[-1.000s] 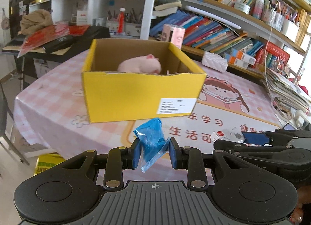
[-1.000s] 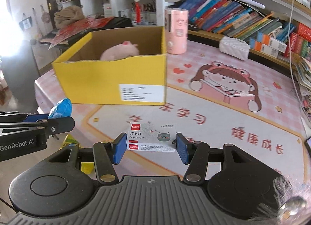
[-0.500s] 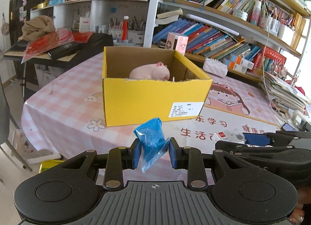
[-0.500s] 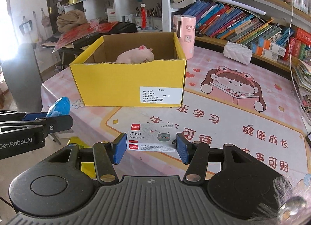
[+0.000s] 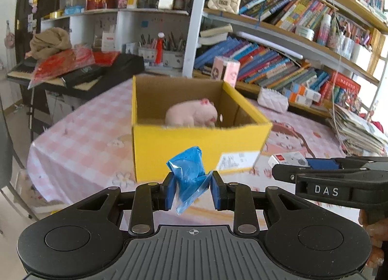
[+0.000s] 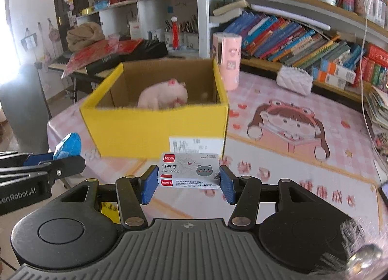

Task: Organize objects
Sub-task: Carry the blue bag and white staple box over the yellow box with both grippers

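Left tool (image 5: 191, 191) pinching blue plastic packet (image 5: 190, 174) | right tool (image 6: 188, 183) clamping staple box (image 6: 189, 171) | yellow carton (image 6: 157, 122) ahead on table (image 6: 278, 171), pink plush pig (image 6: 163, 97) inside

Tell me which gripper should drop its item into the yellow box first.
Probably the right gripper: its staple box sits close below the yellow box front wall. The left gripper, holding the blue packet, looks similarly near.
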The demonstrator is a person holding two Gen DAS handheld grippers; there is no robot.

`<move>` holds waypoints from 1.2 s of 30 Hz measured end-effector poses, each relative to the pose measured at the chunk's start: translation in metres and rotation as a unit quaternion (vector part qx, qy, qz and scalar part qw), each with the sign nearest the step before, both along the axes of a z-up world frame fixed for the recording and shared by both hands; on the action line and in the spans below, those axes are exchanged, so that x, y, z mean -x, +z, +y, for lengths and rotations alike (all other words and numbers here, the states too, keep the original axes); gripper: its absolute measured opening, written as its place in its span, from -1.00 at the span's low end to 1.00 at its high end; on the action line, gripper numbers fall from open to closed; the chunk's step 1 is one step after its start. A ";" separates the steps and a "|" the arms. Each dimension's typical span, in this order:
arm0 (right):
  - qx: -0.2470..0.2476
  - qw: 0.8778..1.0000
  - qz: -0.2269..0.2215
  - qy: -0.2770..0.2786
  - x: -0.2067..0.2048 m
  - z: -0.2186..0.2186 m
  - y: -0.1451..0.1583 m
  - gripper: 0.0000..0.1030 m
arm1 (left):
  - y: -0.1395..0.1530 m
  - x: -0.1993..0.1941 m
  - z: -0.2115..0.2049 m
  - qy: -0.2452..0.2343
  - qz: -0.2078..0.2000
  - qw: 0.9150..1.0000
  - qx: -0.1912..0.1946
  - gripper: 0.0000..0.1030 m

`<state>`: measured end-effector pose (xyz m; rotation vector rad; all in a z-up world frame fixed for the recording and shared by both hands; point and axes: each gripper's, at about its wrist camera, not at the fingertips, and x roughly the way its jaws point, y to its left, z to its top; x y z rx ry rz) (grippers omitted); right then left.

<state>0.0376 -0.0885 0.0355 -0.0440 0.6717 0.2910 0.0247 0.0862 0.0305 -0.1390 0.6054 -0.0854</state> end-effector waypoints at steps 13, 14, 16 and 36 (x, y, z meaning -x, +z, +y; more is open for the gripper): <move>-0.008 0.998 -0.054 0.039 -0.077 0.014 0.034 -0.01 | 0.021 -0.062 0.000 0.038 -0.038 0.998 -0.018 -0.45; -0.006 0.997 -0.056 0.043 -0.084 0.015 0.034 0.00 | 0.021 -0.068 -0.001 0.042 -0.038 0.998 -0.019 -0.45; -0.001 0.997 -0.058 0.051 -0.095 0.017 0.033 -0.01 | 0.019 -0.077 0.000 0.047 -0.037 0.998 -0.021 -0.45; 0.059 0.988 -0.043 0.134 -0.186 0.041 0.001 0.00 | -0.012 -0.154 -0.016 0.067 0.014 0.995 -0.072 -0.45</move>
